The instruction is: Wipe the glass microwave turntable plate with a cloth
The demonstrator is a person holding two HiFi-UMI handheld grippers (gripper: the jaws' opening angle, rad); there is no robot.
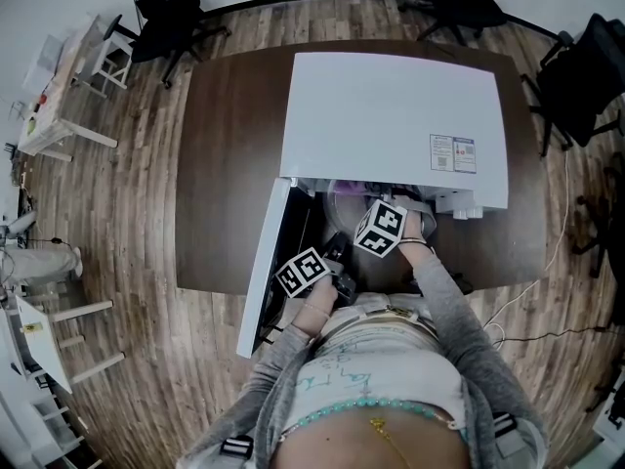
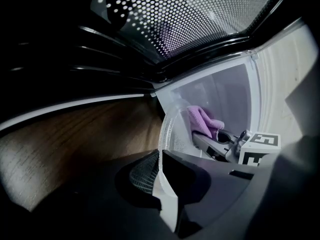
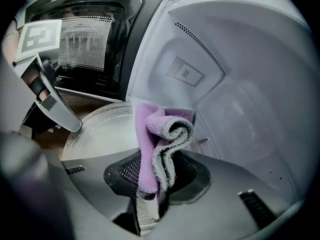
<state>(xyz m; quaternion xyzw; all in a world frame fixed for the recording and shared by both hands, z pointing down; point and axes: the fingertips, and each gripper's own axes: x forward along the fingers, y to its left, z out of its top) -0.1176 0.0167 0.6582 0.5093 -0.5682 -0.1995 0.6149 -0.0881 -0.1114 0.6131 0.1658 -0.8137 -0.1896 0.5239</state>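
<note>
The glass turntable plate (image 3: pixel 102 131) stands tilted at the mouth of the white microwave (image 1: pixel 391 115). My left gripper (image 2: pixel 159 176) is shut on the plate's rim (image 2: pixel 163 134), which it sees edge-on. My right gripper (image 3: pixel 150 184) is shut on a folded purple cloth (image 3: pixel 160 139) with a grey underside, held just right of the plate in front of the cavity wall. In the right gripper view the left gripper's fingers (image 3: pixel 60 111) pinch the plate's left edge. The cloth (image 2: pixel 202 120) also shows beyond the plate in the left gripper view. Both marker cubes (image 1: pixel 381 228) sit at the opening in the head view.
The microwave door (image 1: pixel 262 272) hangs open to the left, its perforated window (image 2: pixel 180 19) above my left gripper. The microwave stands on a dark wooden table (image 1: pixel 225 164). Office chairs (image 1: pixel 161 13) stand behind it and a cable (image 1: pixel 547 262) runs at the right.
</note>
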